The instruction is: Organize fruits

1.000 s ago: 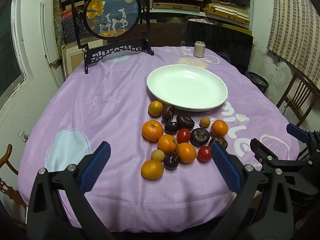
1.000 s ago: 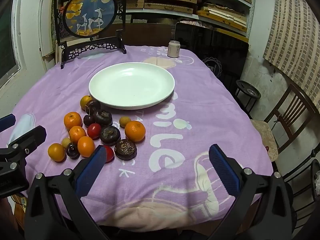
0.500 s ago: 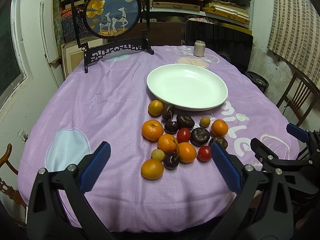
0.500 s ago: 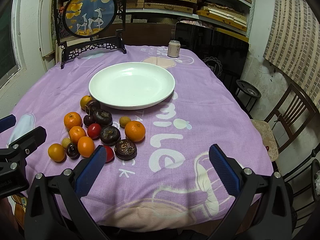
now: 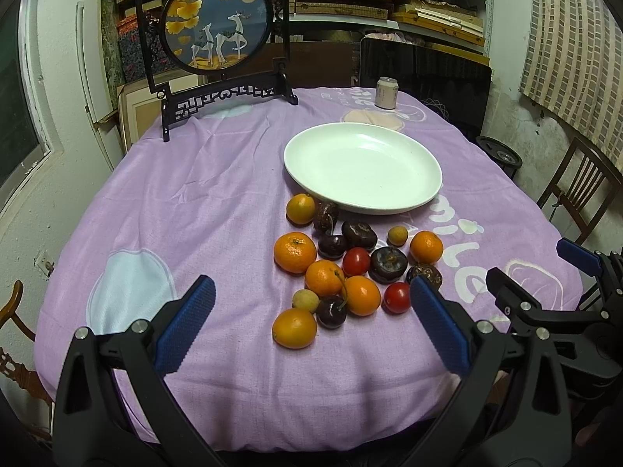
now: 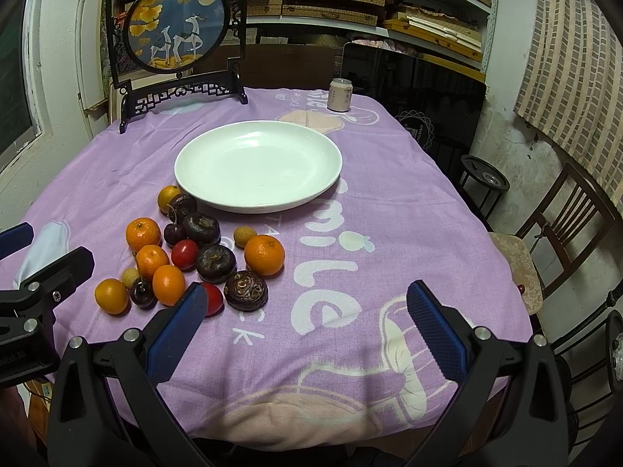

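Observation:
A cluster of fruit lies on the purple tablecloth: several oranges (image 5: 294, 252), red cherry tomatoes (image 5: 356, 261), dark cherries (image 5: 331, 311), dark brown water chestnuts (image 5: 388, 264) and small yellow loquats (image 5: 305, 299). An empty white plate (image 5: 362, 168) sits just behind it. My left gripper (image 5: 311, 327) is open and empty, low at the table's near edge before the fruit. My right gripper (image 6: 307, 327) is open and empty, to the right of the fruit (image 6: 264, 253); the plate (image 6: 257, 164) lies ahead of it.
A framed round deer picture on a black stand (image 5: 218, 27) stands at the table's back left. A drink can (image 5: 386, 92) stands at the back right. Wooden chairs (image 6: 564, 225) and a black stool (image 6: 484, 175) stand right of the table.

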`<state>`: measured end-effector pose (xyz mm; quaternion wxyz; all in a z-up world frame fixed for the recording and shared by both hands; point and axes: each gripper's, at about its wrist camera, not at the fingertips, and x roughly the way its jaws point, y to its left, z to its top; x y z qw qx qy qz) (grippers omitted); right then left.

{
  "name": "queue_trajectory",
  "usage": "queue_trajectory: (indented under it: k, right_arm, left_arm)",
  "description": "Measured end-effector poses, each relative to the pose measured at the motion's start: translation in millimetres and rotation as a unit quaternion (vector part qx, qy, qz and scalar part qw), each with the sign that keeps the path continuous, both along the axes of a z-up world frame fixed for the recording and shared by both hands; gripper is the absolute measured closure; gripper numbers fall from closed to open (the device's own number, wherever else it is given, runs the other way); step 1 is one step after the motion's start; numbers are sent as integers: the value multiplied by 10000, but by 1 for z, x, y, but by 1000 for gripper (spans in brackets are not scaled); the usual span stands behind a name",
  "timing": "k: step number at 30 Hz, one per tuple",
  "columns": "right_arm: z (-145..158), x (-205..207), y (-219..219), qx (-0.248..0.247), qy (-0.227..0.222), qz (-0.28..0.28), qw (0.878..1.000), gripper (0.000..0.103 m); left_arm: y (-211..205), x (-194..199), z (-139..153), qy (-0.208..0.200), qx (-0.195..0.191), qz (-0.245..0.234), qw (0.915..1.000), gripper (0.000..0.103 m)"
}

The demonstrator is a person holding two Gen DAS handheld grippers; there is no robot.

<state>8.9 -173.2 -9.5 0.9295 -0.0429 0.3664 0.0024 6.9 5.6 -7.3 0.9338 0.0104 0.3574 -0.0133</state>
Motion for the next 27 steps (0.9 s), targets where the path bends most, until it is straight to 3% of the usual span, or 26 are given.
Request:
queue_trajectory:
  k: [27]
  right_arm:
    - [-2,0,2,3,12,-1,10000,1]
  left_arm:
    - [-5,-2,-1,26,-10,19,10000,2]
